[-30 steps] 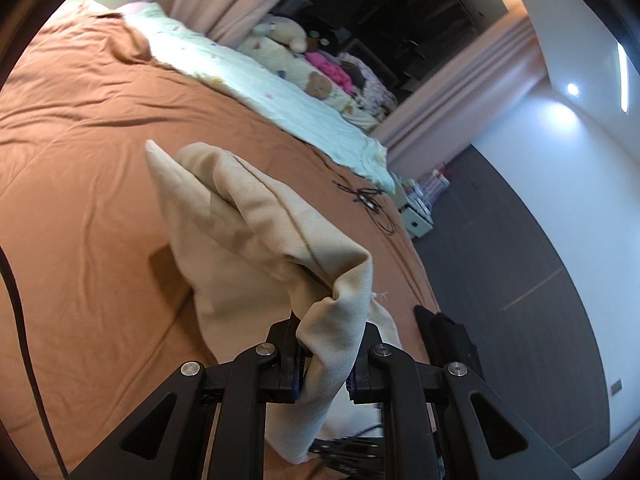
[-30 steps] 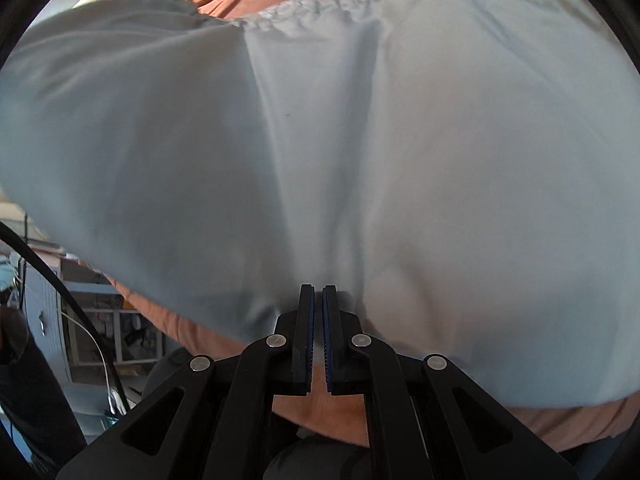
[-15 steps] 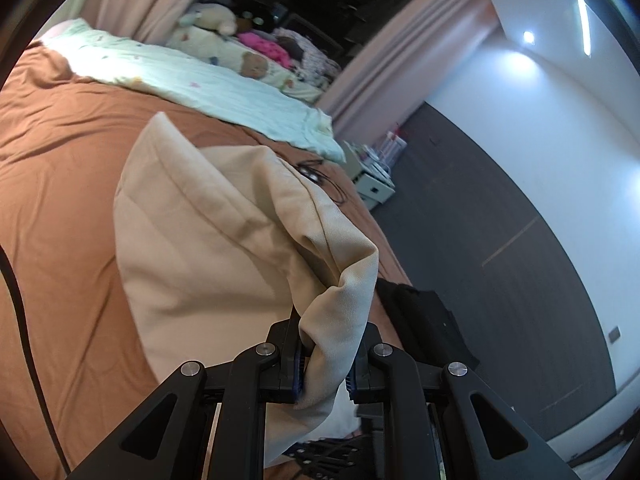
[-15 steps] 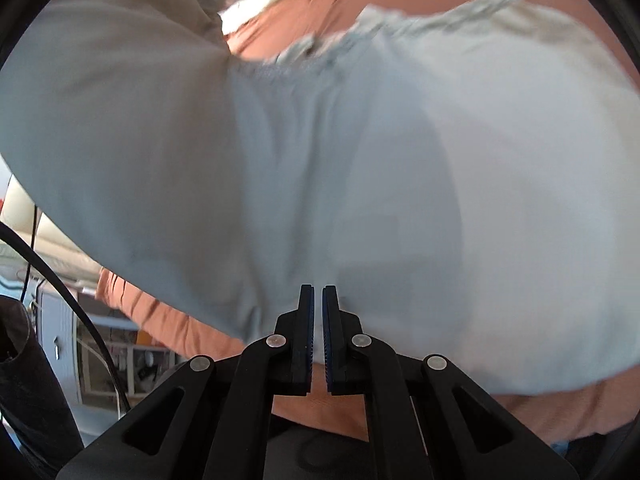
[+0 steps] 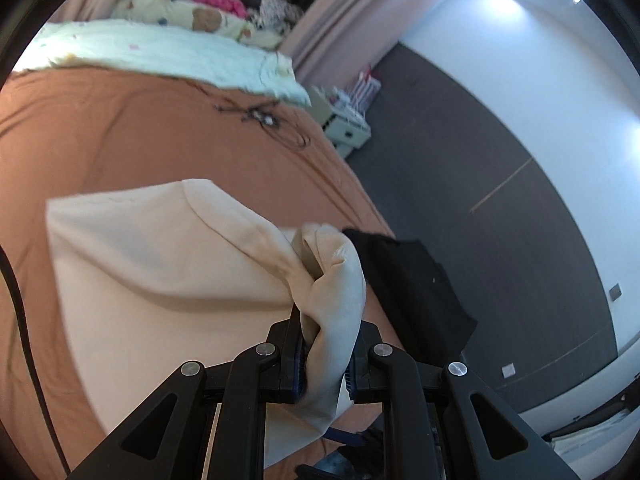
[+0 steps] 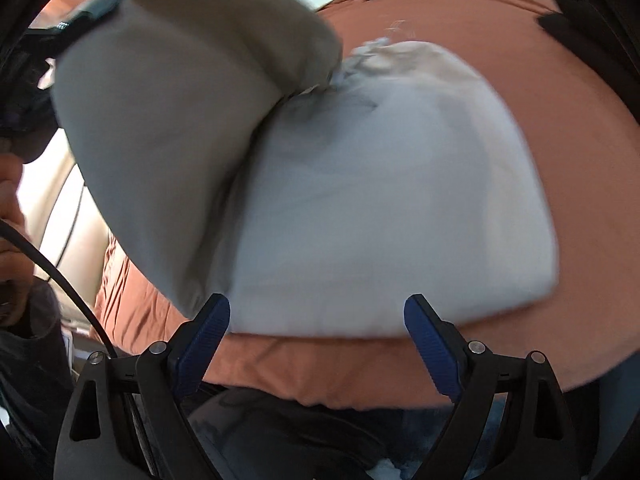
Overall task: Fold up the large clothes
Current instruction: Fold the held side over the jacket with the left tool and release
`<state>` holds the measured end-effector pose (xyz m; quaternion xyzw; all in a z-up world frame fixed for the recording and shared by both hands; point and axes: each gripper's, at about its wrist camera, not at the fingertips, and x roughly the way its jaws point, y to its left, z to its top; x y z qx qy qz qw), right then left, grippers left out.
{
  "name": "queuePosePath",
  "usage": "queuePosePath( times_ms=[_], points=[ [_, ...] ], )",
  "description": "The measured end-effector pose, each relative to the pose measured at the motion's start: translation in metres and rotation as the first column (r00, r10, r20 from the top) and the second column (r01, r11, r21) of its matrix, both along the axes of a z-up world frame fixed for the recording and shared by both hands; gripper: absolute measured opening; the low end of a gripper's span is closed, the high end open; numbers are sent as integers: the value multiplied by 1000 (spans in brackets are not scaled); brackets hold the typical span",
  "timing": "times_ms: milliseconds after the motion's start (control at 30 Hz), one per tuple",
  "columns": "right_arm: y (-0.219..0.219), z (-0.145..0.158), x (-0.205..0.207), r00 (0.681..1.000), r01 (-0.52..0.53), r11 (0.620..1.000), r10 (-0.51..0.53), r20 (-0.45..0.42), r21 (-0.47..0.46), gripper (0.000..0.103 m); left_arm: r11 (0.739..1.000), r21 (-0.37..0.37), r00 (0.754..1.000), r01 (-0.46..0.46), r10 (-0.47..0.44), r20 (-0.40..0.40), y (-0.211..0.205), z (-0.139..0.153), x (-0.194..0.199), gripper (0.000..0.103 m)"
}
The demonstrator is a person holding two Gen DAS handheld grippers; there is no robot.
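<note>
Here the left gripper (image 5: pixel 325 354) is clenched on a bunched fold of the cream garment (image 5: pixel 160 280), the cloth pinched between its blue-lined fingers (image 5: pixel 298 364) and hanging below them. From the pinch the garment runs away to the left as a broad folded panel over the rust-brown bedsheet (image 5: pixel 120 140). A black garment (image 5: pixel 412 296) lies just right of the pinched fold, at the bed's edge and over the dark floor (image 5: pixel 500 240). Farther up the bed lie a pale green quilt (image 5: pixel 160 50) and a tangle of thin cable (image 5: pixel 264 116); soft toys (image 5: pixel 172 4) are piled behind the quilt.

In the right wrist view the right gripper (image 6: pixel 316 326) has just been opening: its jaws stand wide apart and released, with nothing between the blue pads (image 6: pixel 206 332). The same garment (image 6: pixel 380 200) lies flat on the bedsheet (image 6: pixel 580 160) just ahead of the fingertips; its near edge looks clear of them, though blur makes this uncertain. A second layer of it (image 6: pixel 172 140) is lifted and curls over from the upper left. A hand (image 6: pixel 10 208) shows at the left margin beside a black cable (image 6: pixel 60 280).
</note>
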<state>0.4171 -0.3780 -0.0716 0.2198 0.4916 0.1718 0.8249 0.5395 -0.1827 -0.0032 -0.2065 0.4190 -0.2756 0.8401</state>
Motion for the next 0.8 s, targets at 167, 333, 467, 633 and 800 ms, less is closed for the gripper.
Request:
queuePosePath(
  times_ms=[167,333,467,633,800],
  points=[
    [-46,-4,-21,995,95,995,-95,-10,19,88,998,12,997,61,-60,-57,-45,-27,9,16],
    [-87,1,-40,985,174,981,-175,0,82,88,984,57,981,169,-162,-106,-87,-53,-5,16],
    [-103,3,-42,976,216,969,-218,0,120,88,959,103,951,264,-241,-192,-111,-83,-18,24],
    [-113,8,-50,973,227,957,-232,8,184,88,950,52,926,308,-287,-243,-113,-93,-23,69],
    [-111,-6,-24,975,212,953,-222,24,218,88,971,46,960,233,-222,-170,-73,-66,-24,85]
  ],
)
